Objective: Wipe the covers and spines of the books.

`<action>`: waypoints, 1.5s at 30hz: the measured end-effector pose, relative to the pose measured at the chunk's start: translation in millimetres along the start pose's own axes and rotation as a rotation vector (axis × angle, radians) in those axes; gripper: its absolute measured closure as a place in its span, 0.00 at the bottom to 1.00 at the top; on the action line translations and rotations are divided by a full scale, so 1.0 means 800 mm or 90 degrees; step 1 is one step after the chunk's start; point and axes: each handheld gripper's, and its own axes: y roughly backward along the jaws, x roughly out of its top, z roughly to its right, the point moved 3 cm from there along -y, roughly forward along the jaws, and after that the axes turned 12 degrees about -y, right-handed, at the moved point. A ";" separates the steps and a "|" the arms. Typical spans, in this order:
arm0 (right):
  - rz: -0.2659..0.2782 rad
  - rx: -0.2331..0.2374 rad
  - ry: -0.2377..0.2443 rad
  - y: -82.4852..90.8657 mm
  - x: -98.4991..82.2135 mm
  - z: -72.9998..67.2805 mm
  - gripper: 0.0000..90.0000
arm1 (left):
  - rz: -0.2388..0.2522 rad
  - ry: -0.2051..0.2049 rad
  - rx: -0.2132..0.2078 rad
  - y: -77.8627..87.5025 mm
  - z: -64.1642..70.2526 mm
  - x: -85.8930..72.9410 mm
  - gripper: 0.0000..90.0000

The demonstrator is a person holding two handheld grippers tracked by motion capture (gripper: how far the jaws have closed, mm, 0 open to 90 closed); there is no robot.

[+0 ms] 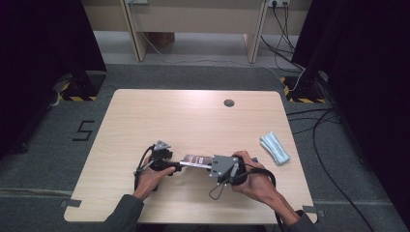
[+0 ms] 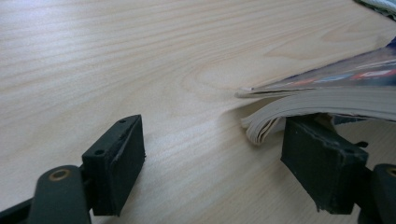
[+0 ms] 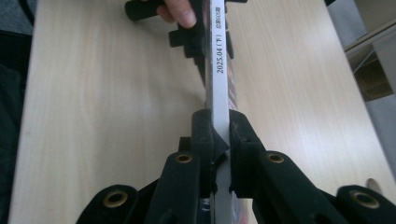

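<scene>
Magazine (image 1: 196,160) at the near middle of the desk (image 1: 193,116), stretched between both tongs, lifted off the wood at the left end. Spine (image 3: 219,70) up in the right gripper view, white, printed with a date, running straight away from the camera. Right tongs (image 1: 211,163) pinching that spine, pads (image 3: 204,135) pressed flat on either side of it. Left tongs (image 1: 180,166) spread wide, one pad (image 2: 322,158) tucked under the curling page edges (image 2: 280,116), the other pad (image 2: 116,158) well off to the side over bare desk. Not gripping, just under the corner. Hands (image 1: 153,175) wrapped round both handles, sleeves coming in from the near edge. Farther right on the desk, well apart, a folded pale cloth (image 1: 274,148). Round dark grommet (image 1: 229,103) near the far edge.
</scene>
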 end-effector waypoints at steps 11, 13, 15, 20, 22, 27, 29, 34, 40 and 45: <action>-0.025 0.045 -0.021 -0.029 -0.033 -0.037 0.93 | 0.006 0.032 0.016 0.017 -0.019 -0.010 0.25; -0.030 0.085 -0.041 -0.041 -0.045 -0.043 0.93 | 0.002 0.032 0.019 0.020 -0.020 -0.012 0.25; -0.034 0.089 -0.029 -0.050 -0.050 -0.048 0.93 | 0.001 0.031 0.023 0.023 -0.021 -0.013 0.25; -0.037 0.096 -0.037 -0.058 -0.056 -0.051 0.93 | 0.004 0.031 0.023 0.034 -0.019 -0.014 0.24; -0.038 0.100 -0.043 -0.061 -0.058 -0.052 0.93 | 0.002 0.027 0.023 0.038 -0.016 -0.016 0.24; -0.040 0.104 -0.051 -0.073 -0.062 -0.051 0.92 | -0.006 0.009 0.023 0.045 -0.008 -0.019 0.24; -0.038 0.101 -0.053 -0.078 -0.064 -0.051 0.92 | -0.008 0.008 0.019 0.047 -0.005 -0.020 0.24; -0.042 0.100 -0.060 -0.090 -0.064 -0.047 0.88 | -0.016 0.005 0.006 0.047 0.002 -0.023 0.24; -0.043 0.118 -0.081 -0.092 -0.066 -0.049 0.77 | -0.024 -0.012 -0.003 0.047 0.011 -0.024 0.23; -0.045 0.137 -0.099 -0.089 -0.068 -0.050 0.67 | -0.029 -0.014 -0.007 0.046 0.014 -0.026 0.23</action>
